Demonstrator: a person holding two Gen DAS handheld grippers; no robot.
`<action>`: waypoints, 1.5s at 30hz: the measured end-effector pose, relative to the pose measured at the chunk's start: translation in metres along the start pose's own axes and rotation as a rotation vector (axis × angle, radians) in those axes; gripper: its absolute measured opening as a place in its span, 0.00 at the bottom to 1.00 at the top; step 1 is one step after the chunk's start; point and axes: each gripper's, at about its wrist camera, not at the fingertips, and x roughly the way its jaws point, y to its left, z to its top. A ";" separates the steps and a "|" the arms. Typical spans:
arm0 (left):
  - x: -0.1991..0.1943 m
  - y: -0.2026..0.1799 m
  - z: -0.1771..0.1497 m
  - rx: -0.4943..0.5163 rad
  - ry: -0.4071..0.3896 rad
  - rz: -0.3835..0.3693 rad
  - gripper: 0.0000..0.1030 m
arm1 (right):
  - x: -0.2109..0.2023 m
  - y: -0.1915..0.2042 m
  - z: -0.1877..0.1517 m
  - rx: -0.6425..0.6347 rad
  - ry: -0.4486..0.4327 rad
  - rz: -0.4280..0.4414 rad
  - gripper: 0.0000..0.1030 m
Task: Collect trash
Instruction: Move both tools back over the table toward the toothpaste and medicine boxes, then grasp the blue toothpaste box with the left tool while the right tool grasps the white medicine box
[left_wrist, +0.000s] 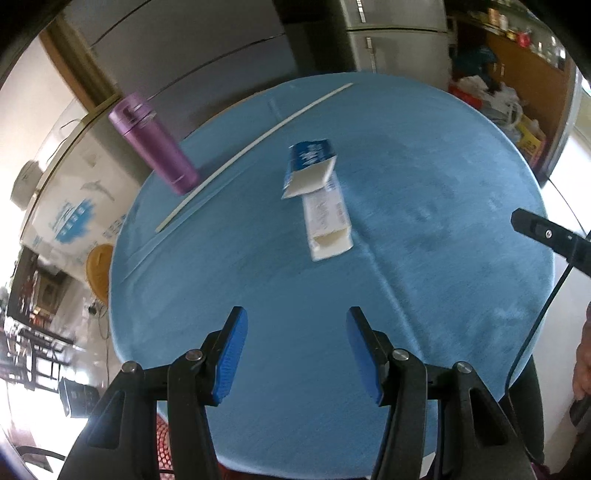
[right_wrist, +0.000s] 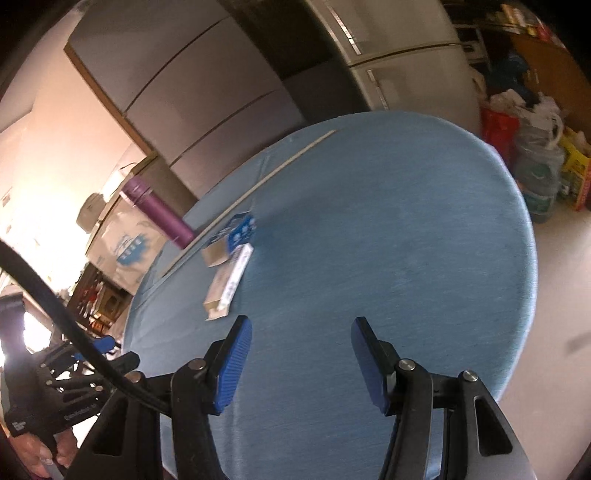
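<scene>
— What do we have on the table (left_wrist: 424, 206)?

— Two cartons lie near its middle. The shorter carton (left_wrist: 309, 167) rests on the far end of the longer carton (left_wrist: 327, 221). To the left of them a long thin strip (left_wrist: 255, 146) runs slantwise across the table.

— And behind the strip?

— A bottle (left_wrist: 153, 144) stands at the left edge. Both our tongs hang over the near side, well apart from the cartons.

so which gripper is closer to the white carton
Left, though not by much. The left gripper faces the white carton straight ahead; the right gripper has it ahead to its left.
</scene>
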 end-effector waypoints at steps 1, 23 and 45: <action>0.001 -0.002 0.004 0.006 0.000 -0.003 0.55 | 0.000 -0.003 0.001 0.005 -0.003 -0.007 0.58; 0.056 0.004 0.116 -0.056 -0.007 -0.146 0.56 | 0.018 -0.043 0.023 0.082 -0.001 -0.048 0.58; 0.148 0.018 0.161 -0.140 0.070 -0.262 0.34 | 0.065 0.002 0.026 -0.001 0.098 0.030 0.58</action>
